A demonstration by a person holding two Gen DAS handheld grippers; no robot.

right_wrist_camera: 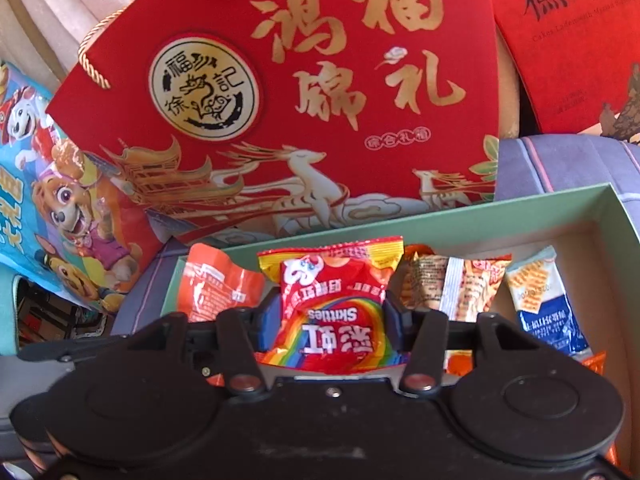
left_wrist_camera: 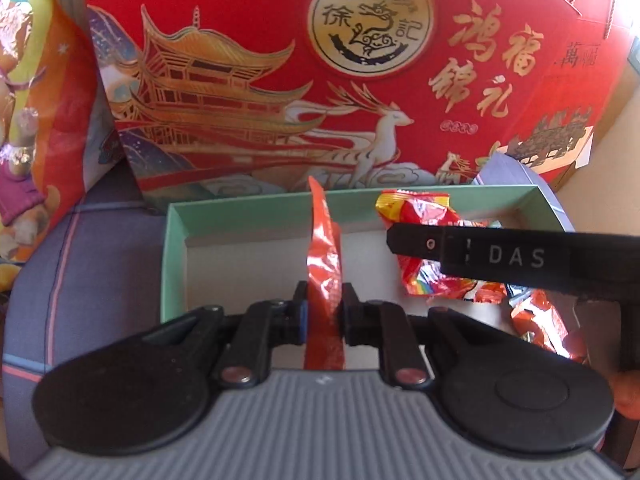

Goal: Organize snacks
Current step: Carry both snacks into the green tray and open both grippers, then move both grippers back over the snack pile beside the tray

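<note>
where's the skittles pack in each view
Left wrist: Skittles pack sits right of centre, above the green box, partly behind the right tongs' dark finger.
Right wrist: Skittles pack is at centre, clamped between the right tongs, print upside down.
Shared landmark: the red gift bag with its gold seal.

Backdrop: pale pleated curtain [right_wrist_camera: 60, 4] at upper left, daylit. Underfoot surface: purple-grey fabric [left_wrist_camera: 100, 248] with thin pink and dark stripes, probably bedding.

Rainbow-printed red Skittles packet [right_wrist_camera: 334, 308], mint-green box [left_wrist_camera: 176, 232], red-and-gold gift bag [left_wrist_camera: 280, 80].
</note>
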